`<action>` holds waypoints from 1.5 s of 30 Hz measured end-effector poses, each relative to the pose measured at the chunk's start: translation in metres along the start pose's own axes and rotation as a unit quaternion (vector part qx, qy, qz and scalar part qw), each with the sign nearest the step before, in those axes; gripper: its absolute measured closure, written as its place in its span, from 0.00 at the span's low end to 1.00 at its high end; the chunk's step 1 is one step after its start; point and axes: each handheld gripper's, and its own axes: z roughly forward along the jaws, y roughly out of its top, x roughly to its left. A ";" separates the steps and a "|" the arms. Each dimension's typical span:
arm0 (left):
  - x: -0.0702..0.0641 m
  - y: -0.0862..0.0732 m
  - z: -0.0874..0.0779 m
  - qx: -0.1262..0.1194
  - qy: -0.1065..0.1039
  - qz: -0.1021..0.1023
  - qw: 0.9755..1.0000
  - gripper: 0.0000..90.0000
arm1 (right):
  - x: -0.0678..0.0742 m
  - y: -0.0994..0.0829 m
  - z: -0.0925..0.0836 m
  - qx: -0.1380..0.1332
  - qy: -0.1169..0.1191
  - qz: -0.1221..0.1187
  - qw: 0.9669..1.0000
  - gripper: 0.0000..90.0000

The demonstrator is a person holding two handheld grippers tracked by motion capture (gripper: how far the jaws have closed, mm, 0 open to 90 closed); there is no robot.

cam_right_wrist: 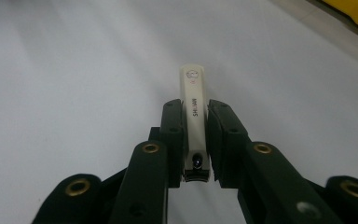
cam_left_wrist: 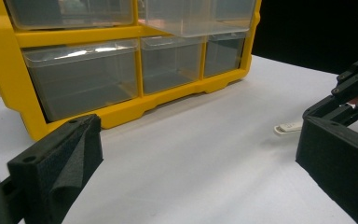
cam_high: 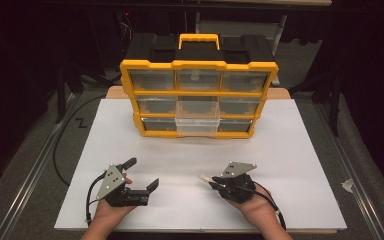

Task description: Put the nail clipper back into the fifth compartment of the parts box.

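We hold a nail clipper [cam_right_wrist: 193,121] tight in our right gripper [cam_high: 215,181]. Its two jaws squeeze the clipper from both sides, and the white end sticks out in front, low over the white board [cam_high: 290,165]. Our left gripper [cam_high: 141,175] holds nothing, and its jaws stand wide apart. It sits near the front edge of the board. Farther back stands a yellow box of drawers [cam_high: 198,92]. One clear drawer [cam_high: 197,120] in the middle is pulled out toward us.
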 end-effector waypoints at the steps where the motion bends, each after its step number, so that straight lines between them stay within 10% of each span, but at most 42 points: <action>1: 0.000 0.000 0.000 0.000 0.000 0.000 1.000 0.01 | -0.001 0.000 -0.001 0.007 -0.003 -0.002 1.000 0.88; 45: -0.001 0.000 -0.001 -0.002 -0.003 0.005 1.000 0.01 | -0.038 0.017 -0.031 0.174 0.047 -0.018 0.984 0.88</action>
